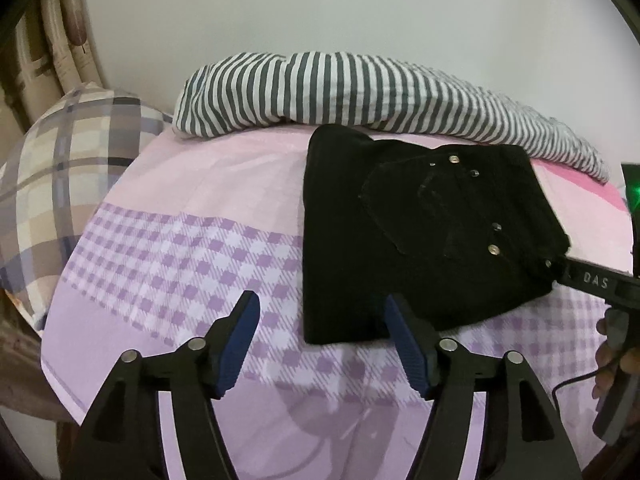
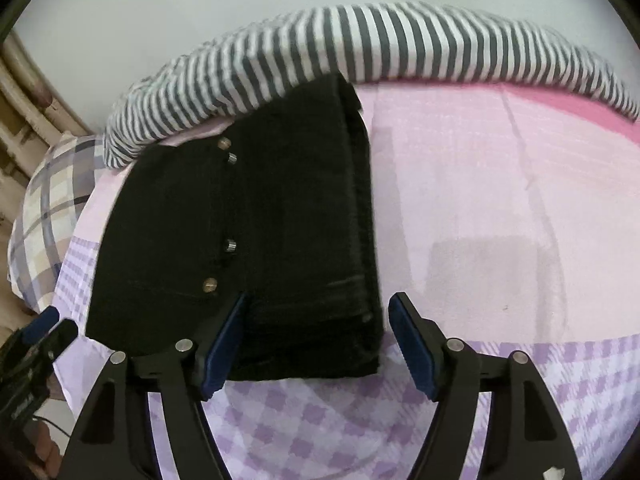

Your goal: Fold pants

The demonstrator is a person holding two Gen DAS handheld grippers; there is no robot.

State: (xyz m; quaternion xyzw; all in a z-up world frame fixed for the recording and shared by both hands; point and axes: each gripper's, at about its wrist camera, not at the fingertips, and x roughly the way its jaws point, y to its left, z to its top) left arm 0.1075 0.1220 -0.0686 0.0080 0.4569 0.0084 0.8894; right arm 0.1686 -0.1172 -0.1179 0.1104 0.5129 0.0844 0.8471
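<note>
Both your tongs are spread wide and holding nothing, left tongs (image 1: 320,320) off the near left corner and right tongs (image 2: 316,320) straddling the near right edge, so I'd judge you're finishing: press the stacked layers flat and square that edge before backing away. The pants (image 1: 420,232) lie on the bed (image 1: 180,248), a compact black rectangle, rivets up, tucked against the striped blanket (image 1: 360,88).

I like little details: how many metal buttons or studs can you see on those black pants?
4 show in the right wrist view on the black pants: two near the striped blanket, at and; one mid-way; one nearest the gripper. Folds may hide more.
</note>
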